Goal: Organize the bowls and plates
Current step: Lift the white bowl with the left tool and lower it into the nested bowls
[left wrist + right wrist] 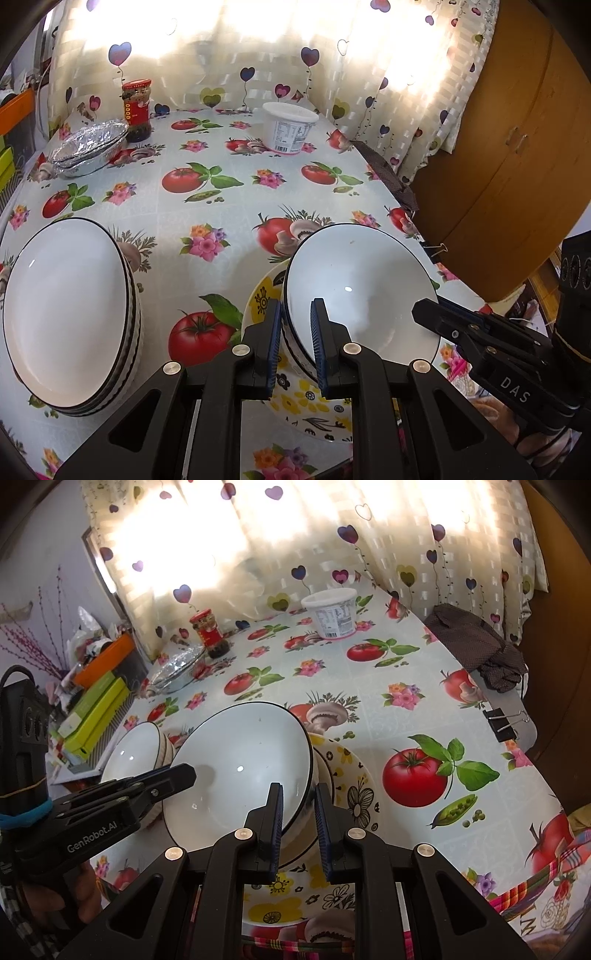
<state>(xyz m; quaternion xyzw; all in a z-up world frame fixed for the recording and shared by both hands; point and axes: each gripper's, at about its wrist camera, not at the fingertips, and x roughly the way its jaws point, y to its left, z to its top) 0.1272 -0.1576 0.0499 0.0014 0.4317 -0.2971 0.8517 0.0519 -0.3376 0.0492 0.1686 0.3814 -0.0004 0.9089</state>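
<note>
I have both tongs clamped on one white bowl (pixel 354 291) with a thin black rim. My left gripper (pixel 295 332) pinches the bowl's left wall, one blue pad inside and one outside; my right gripper (pixel 299 812) bites the opposite rim the same way. The bowl hangs tilted over a yellow-flowered plate (pixel 314 413) near the front edge of the table (pixel 184 221); I cannot tell whether its foot touches the plate.

To my left a stack of like bowls (pixel 70 314) stands close to the table's left edge, apart from the plate, with a lane of bare patterned cloth between them. Beyond the bowl the cloth lies open across the middle.

At the far edge, by the curtain (pixel 258 55), stand a red-lidded jar (pixel 137 110), foil trays (pixel 88 147) and a white tub (pixel 290 127), all well apart from my work. On the right edge a dark cloth (pixel 476 646) lies and a binder clip (pixel 500 718) grips the tablecloth. A wooden panel (pixel 509 166) crowds the right side.
</note>
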